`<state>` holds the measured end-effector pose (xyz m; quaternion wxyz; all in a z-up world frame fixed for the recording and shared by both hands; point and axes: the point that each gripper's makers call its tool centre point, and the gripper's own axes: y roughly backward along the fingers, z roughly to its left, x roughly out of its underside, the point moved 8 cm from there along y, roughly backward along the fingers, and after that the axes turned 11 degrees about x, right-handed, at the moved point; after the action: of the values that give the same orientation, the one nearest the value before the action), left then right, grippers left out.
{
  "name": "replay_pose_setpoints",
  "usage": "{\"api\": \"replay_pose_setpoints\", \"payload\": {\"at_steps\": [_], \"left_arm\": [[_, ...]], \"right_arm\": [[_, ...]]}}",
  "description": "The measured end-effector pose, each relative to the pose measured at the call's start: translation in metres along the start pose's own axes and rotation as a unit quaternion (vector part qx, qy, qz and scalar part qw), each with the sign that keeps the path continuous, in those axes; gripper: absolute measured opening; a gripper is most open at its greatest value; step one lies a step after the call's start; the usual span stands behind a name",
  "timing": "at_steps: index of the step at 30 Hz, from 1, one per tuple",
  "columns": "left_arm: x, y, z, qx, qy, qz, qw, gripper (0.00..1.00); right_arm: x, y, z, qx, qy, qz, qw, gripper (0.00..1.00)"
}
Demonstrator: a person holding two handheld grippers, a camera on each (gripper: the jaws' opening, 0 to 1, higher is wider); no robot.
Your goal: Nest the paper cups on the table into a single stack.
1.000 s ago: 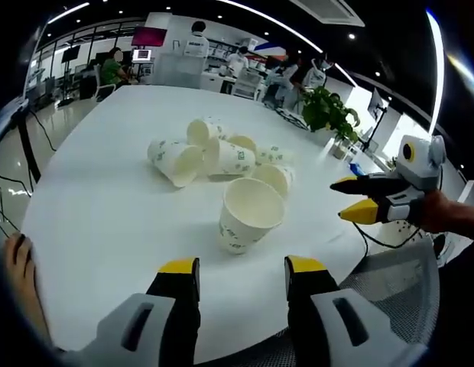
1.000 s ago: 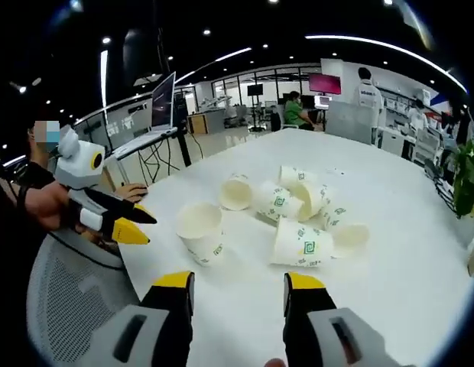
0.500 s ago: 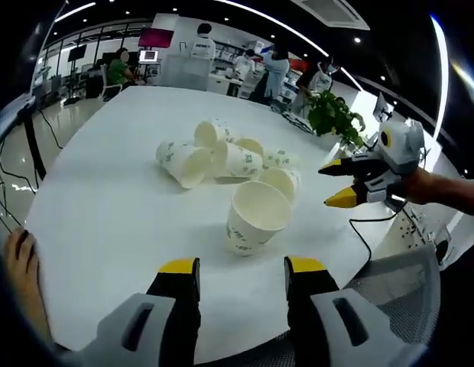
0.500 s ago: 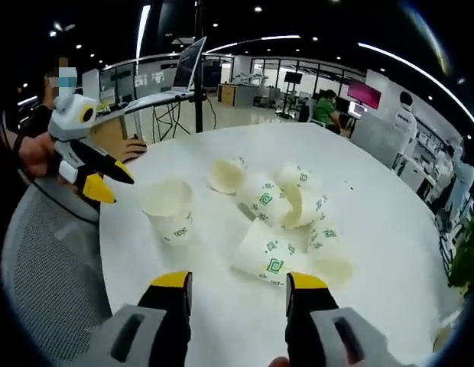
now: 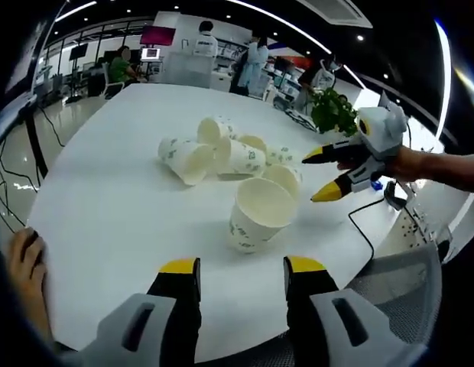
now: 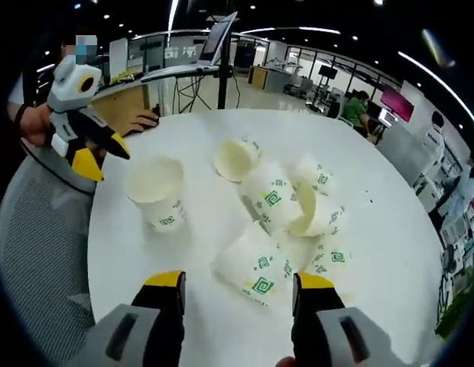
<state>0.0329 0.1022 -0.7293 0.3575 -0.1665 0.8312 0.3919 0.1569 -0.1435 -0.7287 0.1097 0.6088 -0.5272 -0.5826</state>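
Both grippers, left (image 5: 235, 277) and right (image 6: 238, 289), are hovering with fingers wide, empty, framing the upright cup (image 5: 257, 215) as stack base, fallen cups (image 6: 279, 222) littering the counter (image 5: 107, 206)

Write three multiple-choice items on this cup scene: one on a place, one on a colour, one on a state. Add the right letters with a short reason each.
1. Where does the upright cup stand?
A. Apart from the pile of cups, toward the left tool
B. On top of the pile
C. On the floor

2. What colour are the tool tips?
A. Red
B. Yellow
C. Green

3. How is the right tool?
A. Shut on a cup
B. Open, holding nothing
C. Shut on a plate

Key: 1 A, it stands alone on the table beside the left tool. 2 B, the tips are yellow. 3 B, its jaws are spread above a lying cup.
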Motion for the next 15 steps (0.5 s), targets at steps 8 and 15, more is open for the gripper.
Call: {"api": "replay_pose_setpoints", "payload": {"at_steps": [8, 15], "left_arm": [[0.001, 0.0, 0.003, -0.004, -0.005, 0.001, 1.0, 0.42], [0.001, -0.001, 0.002, -0.003, -0.004, 0.003, 1.0, 0.42]], "right_arm": [[-0.008, -0.007, 0.001, -0.02, 0.071, 0.008, 0.9972, 0.57], [-0.01, -0.018, -0.002, -0.044, 0.12, 0.021, 0.9915, 0.6]]}}
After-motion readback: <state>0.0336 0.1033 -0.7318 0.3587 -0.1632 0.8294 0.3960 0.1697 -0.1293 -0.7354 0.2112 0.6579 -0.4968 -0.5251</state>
